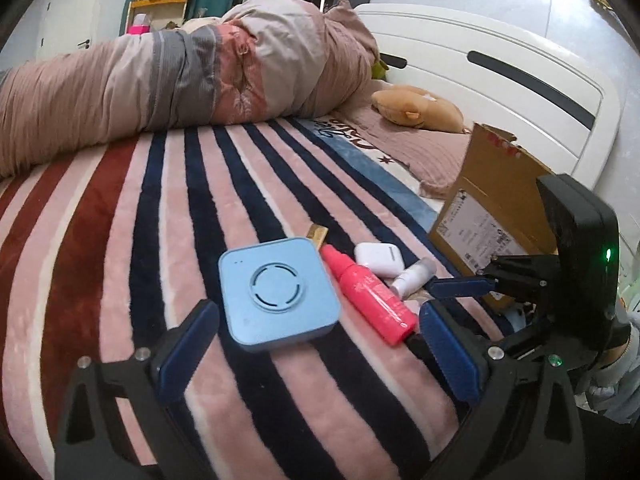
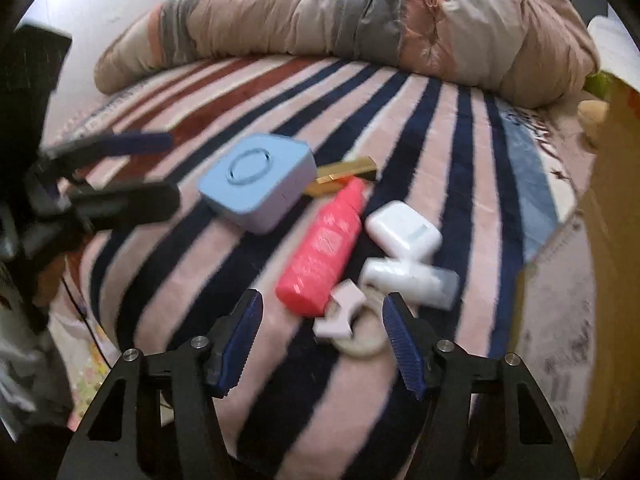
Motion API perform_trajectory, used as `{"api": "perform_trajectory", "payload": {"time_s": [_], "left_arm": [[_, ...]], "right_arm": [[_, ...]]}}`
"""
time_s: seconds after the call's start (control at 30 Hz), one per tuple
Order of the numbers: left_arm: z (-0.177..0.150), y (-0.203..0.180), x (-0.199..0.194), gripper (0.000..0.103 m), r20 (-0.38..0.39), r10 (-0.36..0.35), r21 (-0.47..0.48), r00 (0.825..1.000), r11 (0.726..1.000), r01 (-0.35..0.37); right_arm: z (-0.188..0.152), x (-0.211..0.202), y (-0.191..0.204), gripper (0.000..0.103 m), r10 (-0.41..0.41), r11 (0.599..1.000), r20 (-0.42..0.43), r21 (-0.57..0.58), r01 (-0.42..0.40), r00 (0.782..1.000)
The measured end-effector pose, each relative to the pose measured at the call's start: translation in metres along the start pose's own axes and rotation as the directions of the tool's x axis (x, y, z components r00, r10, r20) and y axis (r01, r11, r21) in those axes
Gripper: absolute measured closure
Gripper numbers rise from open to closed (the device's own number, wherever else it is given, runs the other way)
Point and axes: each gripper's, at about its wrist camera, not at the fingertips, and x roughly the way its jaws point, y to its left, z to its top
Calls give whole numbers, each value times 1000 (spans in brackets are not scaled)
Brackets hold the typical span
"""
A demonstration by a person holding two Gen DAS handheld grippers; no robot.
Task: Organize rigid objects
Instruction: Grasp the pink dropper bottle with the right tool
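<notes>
On the striped blanket (image 1: 120, 240) lies a cluster: a light blue square box (image 1: 276, 292) (image 2: 256, 180), a pink bottle (image 1: 368, 296) (image 2: 324, 248), a white earbud case (image 1: 378, 258) (image 2: 404, 230), a small white tube (image 1: 414, 276) (image 2: 412, 280) and a gold bar (image 1: 318, 234) (image 2: 344, 174). My left gripper (image 1: 318, 312) (image 2: 172, 172) is open, with its fingers on either side of the blue box and clear of it. My right gripper (image 2: 322, 300) is open near the bottle's base, a pale pink piece (image 2: 340, 312) and a cream ring (image 2: 364, 340), touching none.
An open cardboard box (image 1: 492, 208) (image 2: 612, 240) stands to the right of the cluster. A rolled duvet (image 1: 200, 72) lies across the back of the bed. A tan plush toy (image 1: 420, 108) rests by the white headboard (image 1: 500, 60).
</notes>
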Motion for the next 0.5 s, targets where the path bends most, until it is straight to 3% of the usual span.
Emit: {"api": "perform_trajectory", "payload": {"time_s": [0.1,0.2,0.27,0.33,0.5], "left_arm": [[3,6,-1,3,9,15,-8,1000,1000,-15],[3,9,-5,3,12,30,-7,999,1000,-30],[2,12,-8,3,13,38,-11,999,999,-38],[3,14,-10,3,14,42,-16,999,999,-42],[9,12,-17,3,26,7,-17,1000,1000,-6]], "right_arm": [[19,16,0,45,52,999,-16,9,-52,999],[32,41,1,61,62,997,-115,50,-57,991],[38,59,-5,65,60,995,-165,94,-44,985],[42,65,-14,73,79,986,-161,156,-53,984],[38,41,-12,77,76,983,-78,172,-61,994]]}}
